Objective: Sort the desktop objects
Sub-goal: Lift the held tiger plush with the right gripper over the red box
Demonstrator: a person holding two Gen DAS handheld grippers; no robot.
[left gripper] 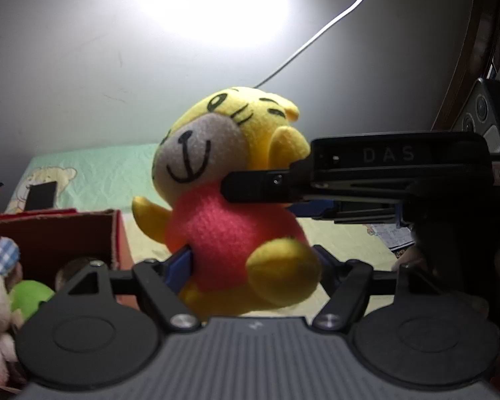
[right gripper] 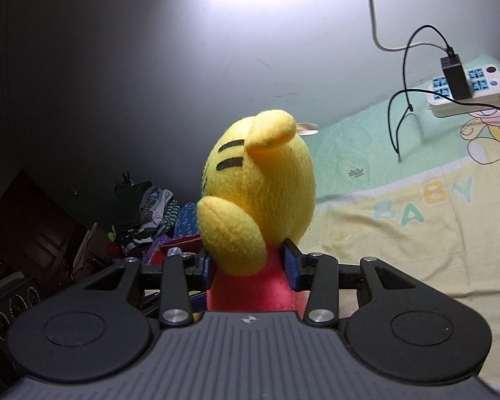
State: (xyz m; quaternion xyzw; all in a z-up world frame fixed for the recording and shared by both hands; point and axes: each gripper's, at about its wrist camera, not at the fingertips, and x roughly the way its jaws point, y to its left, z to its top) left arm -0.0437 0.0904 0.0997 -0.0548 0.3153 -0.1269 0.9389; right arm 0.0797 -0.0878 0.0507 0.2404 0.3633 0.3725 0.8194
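Both tools hold the plush tiger (left gripper: 230, 200) in the air over the bed (right gripper: 400, 233): left tool (left gripper: 250, 266) at its red body, right tool (right gripper: 250, 266) under its head. If they pull apart near the red box (left gripper: 83, 230), seams may tear.

Place: was a home bedroom.
Signs: baby-print bedsheet (right gripper: 416, 206), heaped clothes (right gripper: 150, 213), power strip (right gripper: 473, 93) on it.

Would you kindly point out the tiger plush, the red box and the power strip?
tiger plush (left gripper: 230, 230): left wrist view, on its red belly.
red box (left gripper: 120, 233): left wrist view, on its right wall.
power strip (right gripper: 483, 95): right wrist view, on its white casing.
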